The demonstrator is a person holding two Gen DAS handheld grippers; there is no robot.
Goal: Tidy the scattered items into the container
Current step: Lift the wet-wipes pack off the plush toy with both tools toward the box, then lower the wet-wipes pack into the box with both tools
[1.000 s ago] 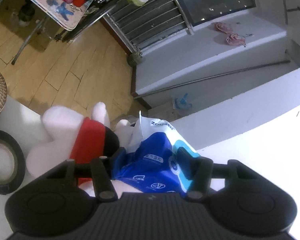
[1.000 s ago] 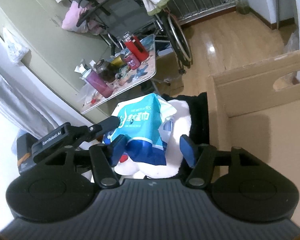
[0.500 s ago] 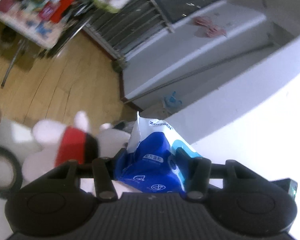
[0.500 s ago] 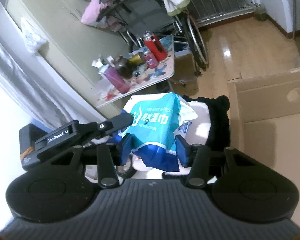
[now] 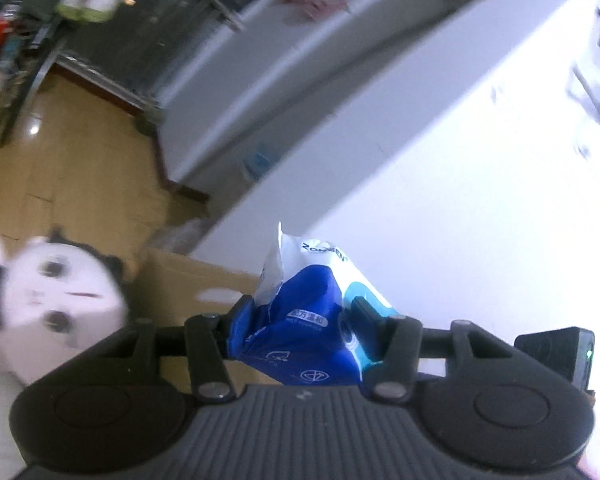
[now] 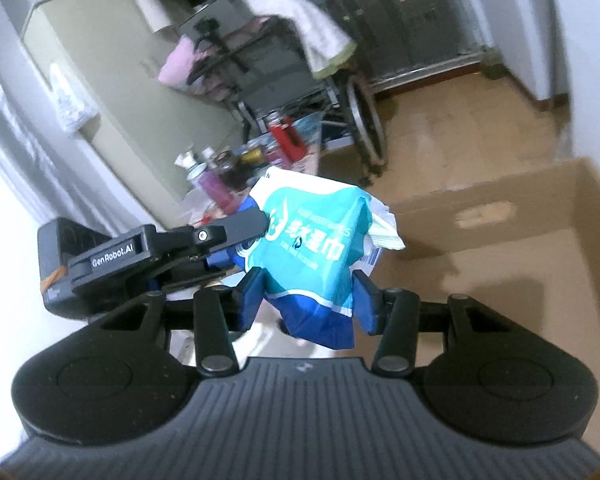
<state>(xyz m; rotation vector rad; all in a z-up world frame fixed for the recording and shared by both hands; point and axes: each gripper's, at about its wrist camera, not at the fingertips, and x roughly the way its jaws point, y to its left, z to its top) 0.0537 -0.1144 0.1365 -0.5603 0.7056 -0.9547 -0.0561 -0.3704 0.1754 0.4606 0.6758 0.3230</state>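
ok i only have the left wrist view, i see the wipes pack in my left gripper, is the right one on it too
Observer: Yes. The right wrist view shows the right gripper shut on the same wipes pack.
Operator: is the box open
Observer: Yes. The cardboard box is open on top, with its brown floor in view.
Operator: pack over it yet
Observer: Seemingly not. The pack hangs at the box's left edge, beside the opening.

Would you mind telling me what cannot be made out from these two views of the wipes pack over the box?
- Cardboard box interior: right wrist view, cut off by the edge and the right gripper.
- Wipes pack lower end: left wrist view, behind the left gripper body.
- Plush toy: left wrist view, motion-blurred, cropped at the left edge.
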